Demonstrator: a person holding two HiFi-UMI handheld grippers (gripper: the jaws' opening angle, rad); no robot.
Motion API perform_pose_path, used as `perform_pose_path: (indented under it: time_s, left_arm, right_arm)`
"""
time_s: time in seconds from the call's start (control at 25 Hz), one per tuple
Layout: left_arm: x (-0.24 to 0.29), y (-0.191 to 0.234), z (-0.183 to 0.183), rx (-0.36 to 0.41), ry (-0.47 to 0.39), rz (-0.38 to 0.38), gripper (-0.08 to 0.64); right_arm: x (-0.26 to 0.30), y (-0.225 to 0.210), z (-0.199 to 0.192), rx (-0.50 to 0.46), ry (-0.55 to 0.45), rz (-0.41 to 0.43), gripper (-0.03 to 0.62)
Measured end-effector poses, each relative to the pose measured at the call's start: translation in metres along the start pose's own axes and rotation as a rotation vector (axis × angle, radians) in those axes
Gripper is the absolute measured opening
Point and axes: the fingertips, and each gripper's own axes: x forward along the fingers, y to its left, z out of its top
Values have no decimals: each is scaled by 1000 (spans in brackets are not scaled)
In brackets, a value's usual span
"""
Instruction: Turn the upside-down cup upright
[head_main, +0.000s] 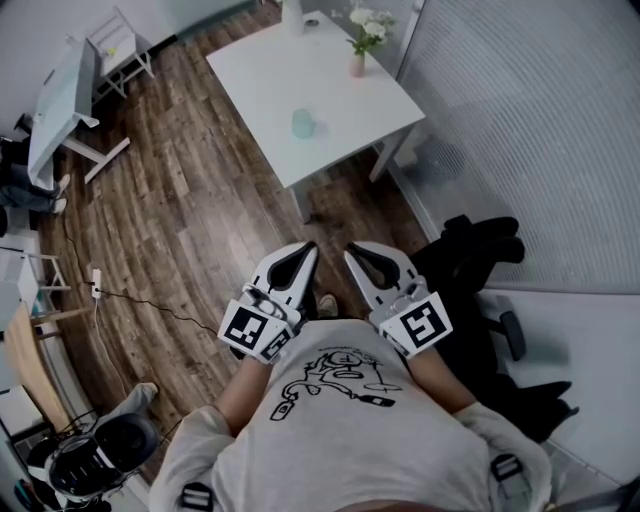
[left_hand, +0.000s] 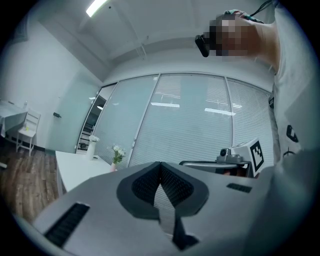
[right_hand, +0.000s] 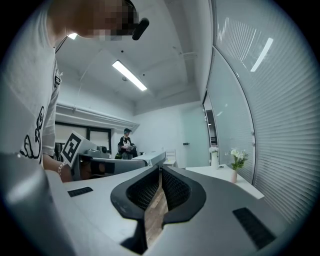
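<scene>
A pale green cup (head_main: 303, 124) stands on the white table (head_main: 340, 100) ahead of me, well beyond both grippers. My left gripper (head_main: 307, 247) and right gripper (head_main: 352, 250) are held side by side close to my body, over the wooden floor, both pointing level toward the table. Each is shut with nothing between its jaws. In the left gripper view the shut gripper (left_hand: 160, 165) fills the lower frame, and the table (left_hand: 75, 167) shows at the left. The right gripper view shows its shut gripper (right_hand: 160, 170) and the table (right_hand: 225, 175) at the right. The cup is in neither gripper view.
A small vase of white flowers (head_main: 362, 40) and a white bottle (head_main: 291, 14) stand at the table's far edge. A black office chair (head_main: 480, 250) sits right of me by the glass wall. A cable (head_main: 140, 300) runs across the floor at left. Desks and a white chair (head_main: 120, 45) stand further left.
</scene>
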Motion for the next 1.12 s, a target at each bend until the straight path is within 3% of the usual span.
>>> perform_pose_path:
  time_s: [0.44, 1.12]
  left_arm:
    - [19, 10, 5, 2, -2, -35, 3]
    - [40, 79, 22, -10, -15, -23, 3]
  right_arm:
    - [9, -15, 3, 5, 0, -24, 43]
    - [80, -39, 2, 7, 17, -4, 44]
